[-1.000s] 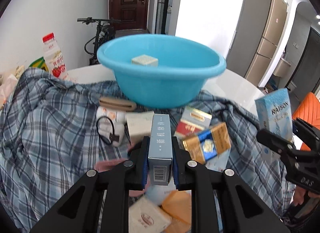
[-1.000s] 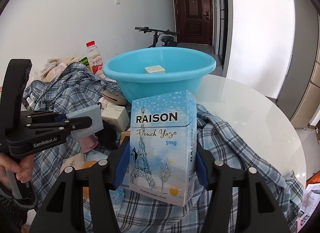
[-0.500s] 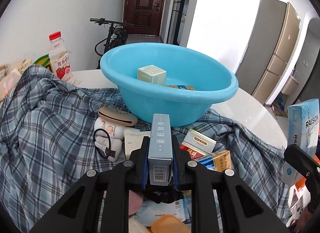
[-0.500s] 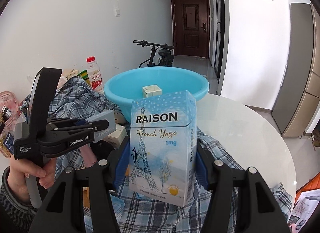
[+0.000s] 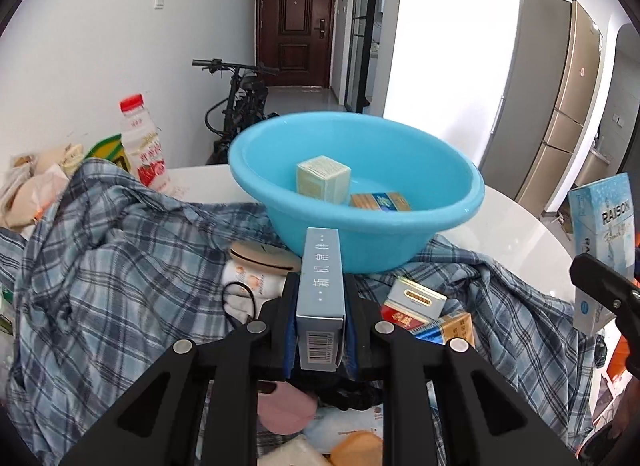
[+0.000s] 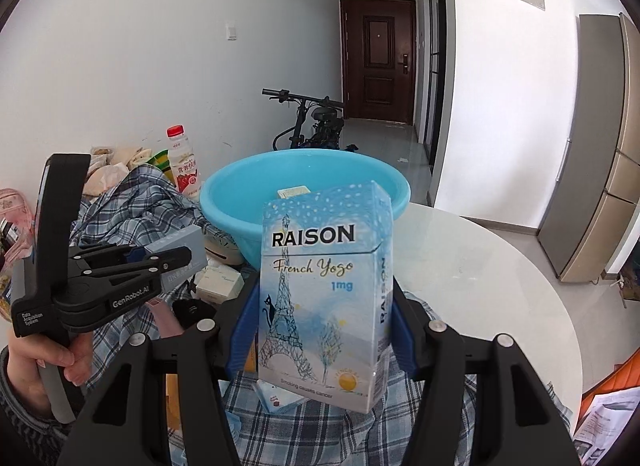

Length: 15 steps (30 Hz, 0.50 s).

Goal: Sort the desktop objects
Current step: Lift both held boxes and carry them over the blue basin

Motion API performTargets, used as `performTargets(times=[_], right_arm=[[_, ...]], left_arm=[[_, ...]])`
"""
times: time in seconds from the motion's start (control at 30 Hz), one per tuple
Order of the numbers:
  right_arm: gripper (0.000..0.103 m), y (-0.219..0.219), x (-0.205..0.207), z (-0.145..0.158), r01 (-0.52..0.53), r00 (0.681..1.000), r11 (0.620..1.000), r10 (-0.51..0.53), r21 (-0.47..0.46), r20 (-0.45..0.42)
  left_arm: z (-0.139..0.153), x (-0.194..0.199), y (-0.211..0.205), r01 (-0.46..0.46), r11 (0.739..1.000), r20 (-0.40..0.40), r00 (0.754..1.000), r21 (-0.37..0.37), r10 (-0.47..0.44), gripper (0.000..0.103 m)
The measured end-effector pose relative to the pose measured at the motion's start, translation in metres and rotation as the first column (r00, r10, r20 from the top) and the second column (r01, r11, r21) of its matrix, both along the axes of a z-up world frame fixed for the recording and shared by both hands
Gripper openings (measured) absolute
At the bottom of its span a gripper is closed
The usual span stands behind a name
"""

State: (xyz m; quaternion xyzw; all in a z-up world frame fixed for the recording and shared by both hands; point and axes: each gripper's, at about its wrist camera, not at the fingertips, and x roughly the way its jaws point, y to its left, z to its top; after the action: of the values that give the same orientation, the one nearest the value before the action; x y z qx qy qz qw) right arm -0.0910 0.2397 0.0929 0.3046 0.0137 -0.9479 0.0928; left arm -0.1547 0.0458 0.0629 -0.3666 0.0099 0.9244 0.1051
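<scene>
1. Boxes are the things being sorted: a narrow grey-blue box (image 5: 321,282) with a barcode on its near end sits clamped edge-on in the left gripper (image 5: 320,330); its jaws are drawn in tight on the box's two broad faces.
2. Right gripper (image 6: 320,326) holds a pale blue RAISON box (image 6: 326,294) upright, printed face toward the camera; its blue pads (image 6: 240,330) press on both narrow sides, so the jaws stand partway apart, filled by the box.
3. Both held boxes are off the table, on the near side of the blue basin (image 5: 452,209); from the right wrist the left gripper shows at the left, gripped by a hand (image 6: 48,358) in a dark sleeve.
4. Inside the basin lie a cream cube-shaped box (image 5: 323,179) and, just beside it, a flat orange-and-blue pack (image 5: 380,201).
5. A plaid shirt (image 5: 112,266) is spread over the white round table (image 5: 516,234); the basin rests partly on it.
6. On the shirt, near the basin, lie a red-and-white pack (image 5: 412,302) and a gold-and-blue pack (image 5: 448,328), touching; to the left are a tan pouch (image 5: 260,258) and a white item with a black loop; which item the loop belongs to I cannot tell.
7. A red-capped drink bottle (image 5: 144,145) stands upright at the far left edge of the table; a bicycle (image 5: 240,105) leans by the wall behind.
</scene>
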Motion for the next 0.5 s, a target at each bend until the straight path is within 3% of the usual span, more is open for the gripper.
performTargets(times=[0.23,0.5], right_arm=[[0.056,0.001,-0.036,0.014,-0.001,1.0,1.0,0.001,0.004,0.003],[0.056,-0.002,-0.079,0.02,0.009,1.0,0.999,-0.01,0.038,0.018]], left_arm=[[0.028,-0.022,-0.004,-0.009,1.0,-0.047,0.999,-0.029,0.008,0.021],[0.042,-0.064,0.012,0.038,0.998,-0.022,0.999,-0.04,-0.039,0.021]])
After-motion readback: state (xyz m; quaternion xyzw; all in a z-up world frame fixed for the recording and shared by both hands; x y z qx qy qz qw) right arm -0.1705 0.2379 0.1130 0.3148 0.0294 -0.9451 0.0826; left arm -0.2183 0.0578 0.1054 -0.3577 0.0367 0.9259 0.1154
